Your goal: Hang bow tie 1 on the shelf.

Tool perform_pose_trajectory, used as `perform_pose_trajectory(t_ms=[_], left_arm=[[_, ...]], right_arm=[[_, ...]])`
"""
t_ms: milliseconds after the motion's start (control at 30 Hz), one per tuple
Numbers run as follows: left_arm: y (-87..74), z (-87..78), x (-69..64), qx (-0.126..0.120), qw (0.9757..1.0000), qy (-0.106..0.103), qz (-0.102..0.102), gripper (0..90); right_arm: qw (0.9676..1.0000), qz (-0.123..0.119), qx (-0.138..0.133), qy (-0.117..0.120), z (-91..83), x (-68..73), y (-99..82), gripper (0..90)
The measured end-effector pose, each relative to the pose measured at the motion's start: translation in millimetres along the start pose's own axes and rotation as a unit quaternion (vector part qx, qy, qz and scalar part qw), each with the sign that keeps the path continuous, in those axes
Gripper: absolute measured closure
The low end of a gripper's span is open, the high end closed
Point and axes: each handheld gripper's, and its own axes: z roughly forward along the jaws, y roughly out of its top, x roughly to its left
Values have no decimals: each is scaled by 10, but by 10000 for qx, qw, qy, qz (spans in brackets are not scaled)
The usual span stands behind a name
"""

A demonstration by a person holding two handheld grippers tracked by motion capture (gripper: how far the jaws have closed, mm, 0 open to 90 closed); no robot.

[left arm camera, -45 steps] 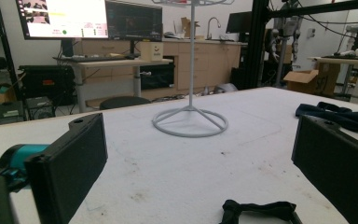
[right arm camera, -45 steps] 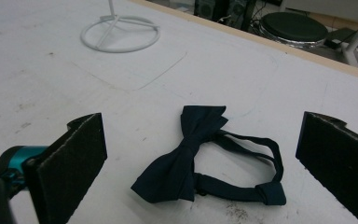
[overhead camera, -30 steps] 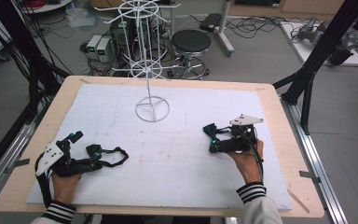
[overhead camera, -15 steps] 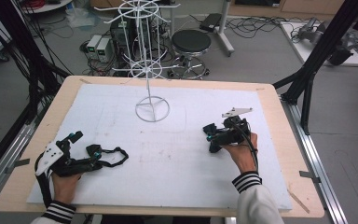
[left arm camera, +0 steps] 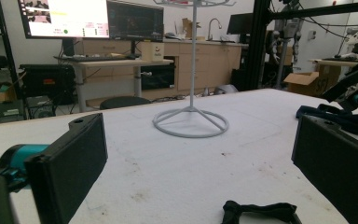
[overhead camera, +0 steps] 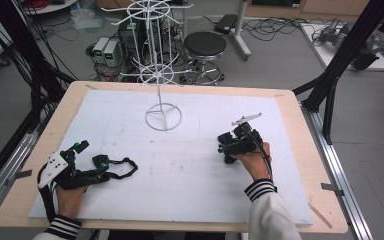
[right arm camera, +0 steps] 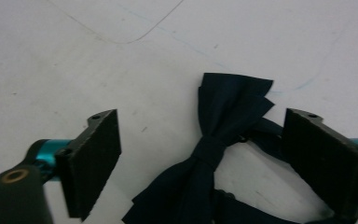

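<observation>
A wooden table (overhead camera: 300,145) carries a white foam sheet (overhead camera: 190,165) — on it stand a white wire rack (overhead camera: 163,116) and lie a dark bow tie (right arm camera: 223,140) and a black strap (overhead camera: 122,167) — well apart.

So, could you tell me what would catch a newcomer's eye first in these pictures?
Probably the tall white wire display rack standing on its ring base at the far middle of the white foam-covered table. Next, the dark navy fabric bow tie lying between the open jaws of the right tongs, and the black strap just beyond the open left tongs at the near left.
</observation>
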Motion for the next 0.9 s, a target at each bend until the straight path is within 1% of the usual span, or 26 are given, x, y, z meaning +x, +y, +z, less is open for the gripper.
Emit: perform_pose_trajectory(t_ms=[133, 200, 233, 367, 433, 467, 567, 633, 700, 733, 767, 800, 900], left_arm=[[0, 0, 1, -4, 10000, -7, -3, 38], [0, 0, 1, -2, 10000, -3, 1, 38], [0, 0, 1, -4, 10000, -7, -2, 38], [-1, 1, 2, -10, 10000, -7, -14, 38], [-1, 0, 2, -7, 10000, 1, -23, 37], [-1, 0, 2, -7, 10000, 1, -25, 38], [-1, 1, 3, -8, 10000, -5, -15, 37], [-1, 1, 2, -7, 10000, -5, -14, 38], [0, 0, 2, -6, 10000, -7, -16, 38], [-1, 1, 2, -8, 10000, -5, -14, 37], [-1, 1, 3, -8, 10000, -8, -14, 38], [-1, 1, 2, -8, 10000, -5, -14, 38], [-1, 1, 2, -6, 10000, -4, -13, 38]], right_arm=[[10000, -7, 86, -49, 41, -1, 5, 168], [9999, 30, 124, -82, 45, -4, 2, 170], [9997, 64, 196, -107, 53, -16, -3, 181], [9996, 72, 236, -141, 66, -24, -7, 191], [9995, 97, 273, -137, 73, -23, -7, 214], [9995, 67, 282, -149, 82, -27, -7, 228], [9990, 110, 393, -161, 107, -23, -8, 276], [9986, 98, 470, -208, 130, -20, -7, 293], [9985, 56, 509, -217, 148, -23, -8, 340], [9984, 37, 522, -212, 153, -25, -7, 349], [9983, 49, 537, -215, 163, -27, -7, 370], [9983, 49, 537, -215, 163, -27, -7, 370], [9979, 88, 606, -218, 174, -43, -12, 428]])
